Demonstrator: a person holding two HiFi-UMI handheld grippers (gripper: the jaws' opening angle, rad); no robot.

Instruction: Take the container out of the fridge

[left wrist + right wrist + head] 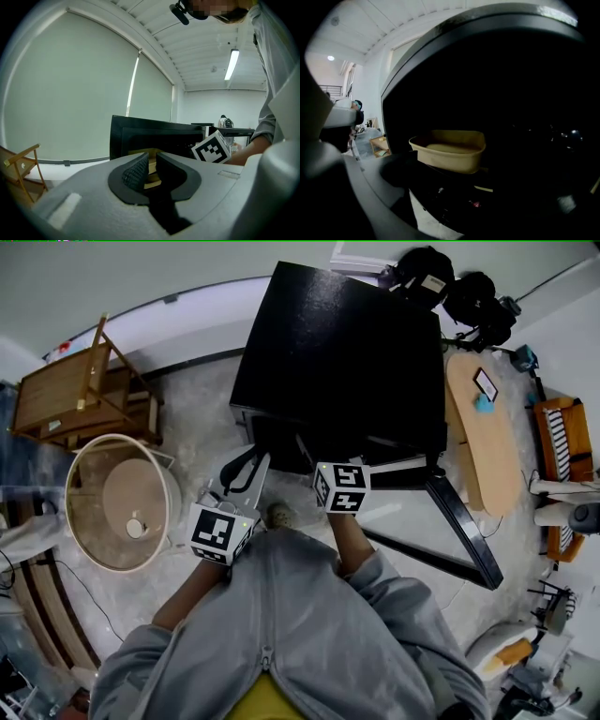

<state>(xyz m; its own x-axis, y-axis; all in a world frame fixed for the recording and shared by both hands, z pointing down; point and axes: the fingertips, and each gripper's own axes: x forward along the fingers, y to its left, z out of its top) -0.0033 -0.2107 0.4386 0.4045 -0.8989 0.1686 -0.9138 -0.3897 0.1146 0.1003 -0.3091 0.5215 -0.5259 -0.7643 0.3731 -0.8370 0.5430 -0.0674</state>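
Pale speckled floor [202, 418] is surrounding a black fridge [337, 352] whose door is standing open. Right gripper [459, 185] is reaching inside, jaws spread wide and pressing on nothing; the tan container [450, 150] is sitting on a shelf just ahead. Left gripper [151, 171] is hovering outside, jaws a narrow gap apart, empty.

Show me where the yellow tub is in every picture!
Head view: not in it; the black fridge covers it from above.
Left gripper view: the tub peeks out low in the middle.
Right gripper view: the tub sits in the middle.
Shared landmark: the fridge.
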